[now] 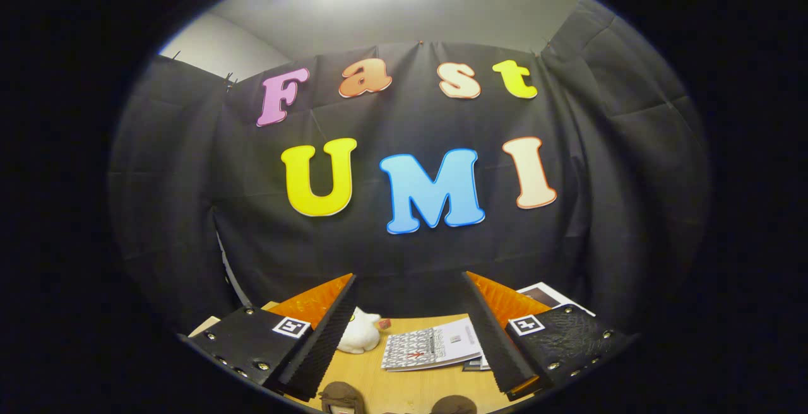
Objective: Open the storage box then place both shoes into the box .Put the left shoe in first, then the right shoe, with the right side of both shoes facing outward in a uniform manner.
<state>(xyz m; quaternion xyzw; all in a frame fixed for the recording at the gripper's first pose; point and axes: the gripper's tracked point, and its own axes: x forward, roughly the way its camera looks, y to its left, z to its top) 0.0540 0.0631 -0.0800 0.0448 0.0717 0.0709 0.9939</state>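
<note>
Two brown shoes (344, 395) partly seen, just below tongs (410, 294); likely light, soft; grip at collar. Tongs wide open, empty, above counter (410, 389).

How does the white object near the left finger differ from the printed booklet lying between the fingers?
The gripper is open, holding nothing.
1. The white object is rounded and lumpy; the booklet is flat and rectangular.
2. The white object is plain white; the booklet carries a dense dark pattern and print.
3. The white object sits beside the left finger; the booklet lies nearer the right one.
Both rest on the wooden table.
</note>
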